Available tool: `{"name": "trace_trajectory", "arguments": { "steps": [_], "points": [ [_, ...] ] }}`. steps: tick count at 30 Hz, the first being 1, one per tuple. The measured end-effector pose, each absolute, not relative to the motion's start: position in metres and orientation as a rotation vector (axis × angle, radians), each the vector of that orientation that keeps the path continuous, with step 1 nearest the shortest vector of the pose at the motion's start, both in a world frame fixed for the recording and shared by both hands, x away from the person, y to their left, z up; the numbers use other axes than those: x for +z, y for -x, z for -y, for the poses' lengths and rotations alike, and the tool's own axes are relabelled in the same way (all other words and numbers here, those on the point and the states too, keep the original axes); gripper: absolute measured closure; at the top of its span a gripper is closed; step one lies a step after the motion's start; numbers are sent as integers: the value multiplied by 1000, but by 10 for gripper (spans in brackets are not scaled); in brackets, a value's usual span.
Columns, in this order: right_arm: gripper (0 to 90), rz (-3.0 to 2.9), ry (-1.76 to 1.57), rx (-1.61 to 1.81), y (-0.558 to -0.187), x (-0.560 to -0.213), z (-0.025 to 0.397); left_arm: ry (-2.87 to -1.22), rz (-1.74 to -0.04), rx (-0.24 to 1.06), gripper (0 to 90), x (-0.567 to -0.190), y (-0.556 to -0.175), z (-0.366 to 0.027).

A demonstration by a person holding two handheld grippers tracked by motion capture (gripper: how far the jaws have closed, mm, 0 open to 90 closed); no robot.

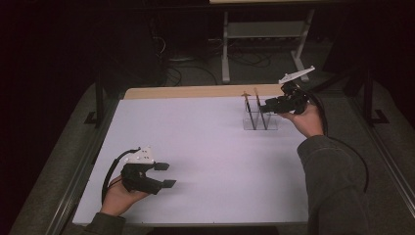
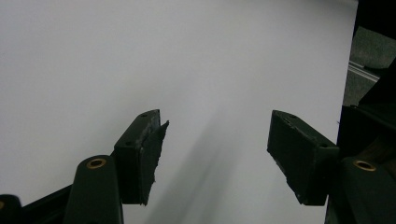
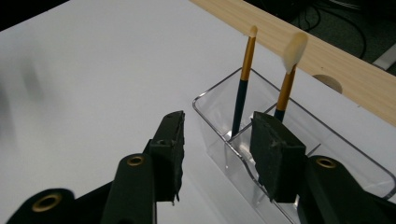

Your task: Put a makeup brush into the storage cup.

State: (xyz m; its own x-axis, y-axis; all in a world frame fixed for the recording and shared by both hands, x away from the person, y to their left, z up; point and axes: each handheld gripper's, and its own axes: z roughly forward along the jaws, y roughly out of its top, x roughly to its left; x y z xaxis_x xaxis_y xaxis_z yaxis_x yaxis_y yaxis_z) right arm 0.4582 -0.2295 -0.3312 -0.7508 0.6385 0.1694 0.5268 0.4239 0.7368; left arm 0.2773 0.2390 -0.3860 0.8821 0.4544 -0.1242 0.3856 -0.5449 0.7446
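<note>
right claw (image 3: 217, 156) agape beside clear organizer (image 3: 299, 140), two gold-handled brushes (image 3: 245, 74) upright

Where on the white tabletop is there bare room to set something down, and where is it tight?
Bare: the white tabletop between the left gripper near the front left and the clear plastic divided organiser at the far right. Crowded: that far-right corner, where the open right gripper sits beside the organiser's two gold-handled brushes.

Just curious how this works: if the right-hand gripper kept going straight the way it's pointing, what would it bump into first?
Probably the clear plastic organizer: the open right gripper straddles its near wall. The two brushes standing inside come next. Depth is hard to judge.
</note>
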Motion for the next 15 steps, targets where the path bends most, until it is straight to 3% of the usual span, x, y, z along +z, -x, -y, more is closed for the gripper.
{"name": "trace_trajectory", "arguments": {
  "steps": [15],
  "points": [
    [476, -2553, -1003, 1242, -445, -335, 225, -2205, -616, 119, 324, -386, -278, -241]
  ]
}}
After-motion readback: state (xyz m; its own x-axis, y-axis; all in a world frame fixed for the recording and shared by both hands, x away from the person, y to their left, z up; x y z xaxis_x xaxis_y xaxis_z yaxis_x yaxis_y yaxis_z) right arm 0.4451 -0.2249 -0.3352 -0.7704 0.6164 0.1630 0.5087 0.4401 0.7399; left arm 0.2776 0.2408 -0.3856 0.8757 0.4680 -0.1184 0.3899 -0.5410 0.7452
